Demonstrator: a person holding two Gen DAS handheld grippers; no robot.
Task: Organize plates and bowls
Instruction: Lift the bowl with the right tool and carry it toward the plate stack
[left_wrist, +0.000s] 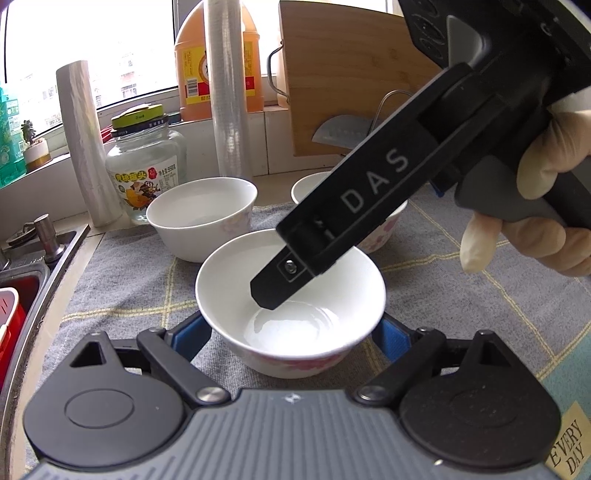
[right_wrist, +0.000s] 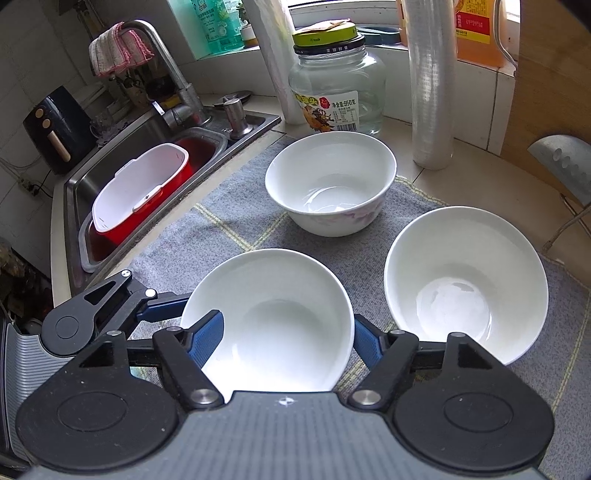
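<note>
Left gripper (left_wrist: 291, 334) blue pads clamped on near bowl (left_wrist: 291, 295) outer wall, right gripper (right_wrist: 288, 341) straddling same bowl's rim, one pad inside, contact unclear, two more bowls (right_wrist: 330, 182) (right_wrist: 465, 295) beyond near bowl, all on grey cloth (right_wrist: 236, 221).

The left gripper (left_wrist: 291, 334) is black with blue pads and a ridged grey body. The right gripper (right_wrist: 288, 341) says "DAS" in white. A pale glove (left_wrist: 532, 206) covers the hand.

Low in the left wrist view the left gripper (left_wrist: 291, 332) presses its blue pads on both flanks of a bowl (left_wrist: 291, 306), while the right gripper (right_wrist: 288, 339), slanting down from the upper right in a gloved hand (left_wrist: 546, 206), straddles that bowl's rim.
</note>
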